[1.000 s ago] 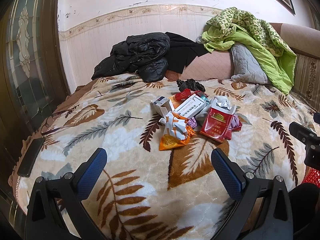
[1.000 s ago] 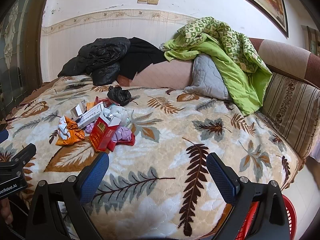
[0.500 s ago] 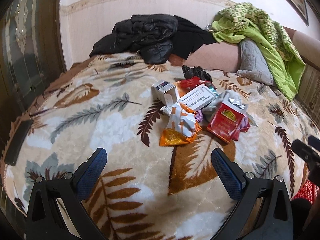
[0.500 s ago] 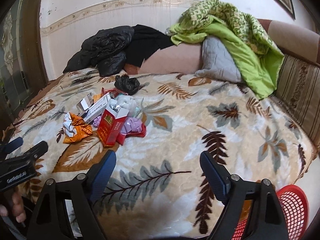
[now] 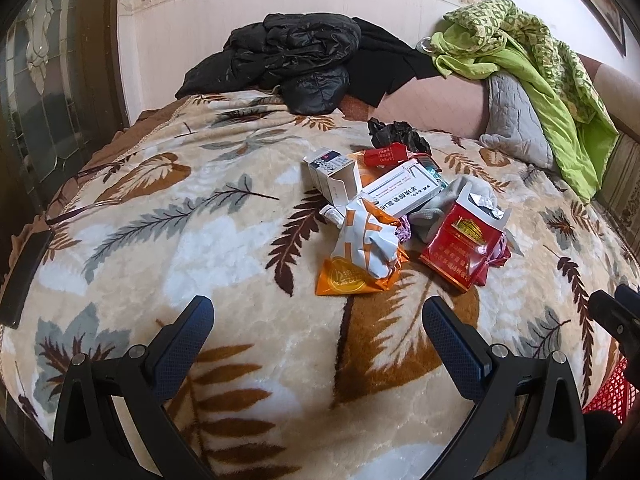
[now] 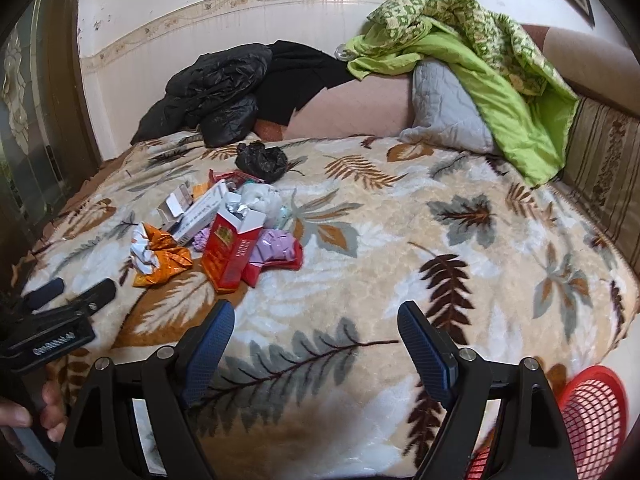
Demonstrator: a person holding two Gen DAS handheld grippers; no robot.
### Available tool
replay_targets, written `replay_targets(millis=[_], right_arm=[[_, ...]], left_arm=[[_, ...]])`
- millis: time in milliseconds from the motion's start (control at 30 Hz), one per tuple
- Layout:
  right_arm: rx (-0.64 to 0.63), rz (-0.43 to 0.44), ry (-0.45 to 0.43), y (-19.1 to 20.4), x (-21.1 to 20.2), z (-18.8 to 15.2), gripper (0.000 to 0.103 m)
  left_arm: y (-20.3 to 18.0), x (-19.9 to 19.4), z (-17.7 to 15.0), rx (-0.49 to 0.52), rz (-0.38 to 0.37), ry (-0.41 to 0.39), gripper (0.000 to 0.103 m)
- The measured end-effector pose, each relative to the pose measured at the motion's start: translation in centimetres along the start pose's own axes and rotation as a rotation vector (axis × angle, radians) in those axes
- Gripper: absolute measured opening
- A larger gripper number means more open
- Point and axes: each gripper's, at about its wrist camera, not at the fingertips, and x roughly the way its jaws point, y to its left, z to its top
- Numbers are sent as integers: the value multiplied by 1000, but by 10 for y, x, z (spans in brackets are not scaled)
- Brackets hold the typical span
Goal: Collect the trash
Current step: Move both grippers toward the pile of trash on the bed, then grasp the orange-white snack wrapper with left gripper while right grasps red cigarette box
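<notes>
A heap of trash lies on the leaf-patterned blanket (image 5: 224,240): an orange and white wrapper (image 5: 362,254) (image 6: 160,256), a red cigarette pack (image 5: 460,246) (image 6: 230,254), white boxes (image 5: 400,192) (image 6: 198,214), a pink wrapper (image 6: 274,250) and a black bag (image 5: 398,134) (image 6: 262,162). My left gripper (image 5: 316,320) stands open just short of the orange wrapper, nothing between its fingers. My right gripper (image 6: 316,326) hovers to the right of the heap, jaws closing with nothing between them.
A red mesh basket (image 6: 596,412) (image 5: 612,392) sits on the floor by the bed's near right corner. Black jackets (image 5: 296,56), a grey pillow (image 6: 444,112) and a green quilt (image 6: 480,48) pile at the back. A dark phone (image 5: 20,276) lies at the blanket's left edge.
Both grippers have moved in toward the heap and tipped downward, so the trash looks nearer. The right gripper's fingers have drawn closer together. The trash has not moved.
</notes>
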Motion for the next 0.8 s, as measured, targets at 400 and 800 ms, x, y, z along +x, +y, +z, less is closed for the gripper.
replay_targets(millis=[400,800], right_arm=[[107,147,52,-5,21,1,60],[114,297,88,35,84,41,58]], left_arm=[[-16,89,33,9,-26,154,71],[-3,80,34,-17,-53,96,59]])
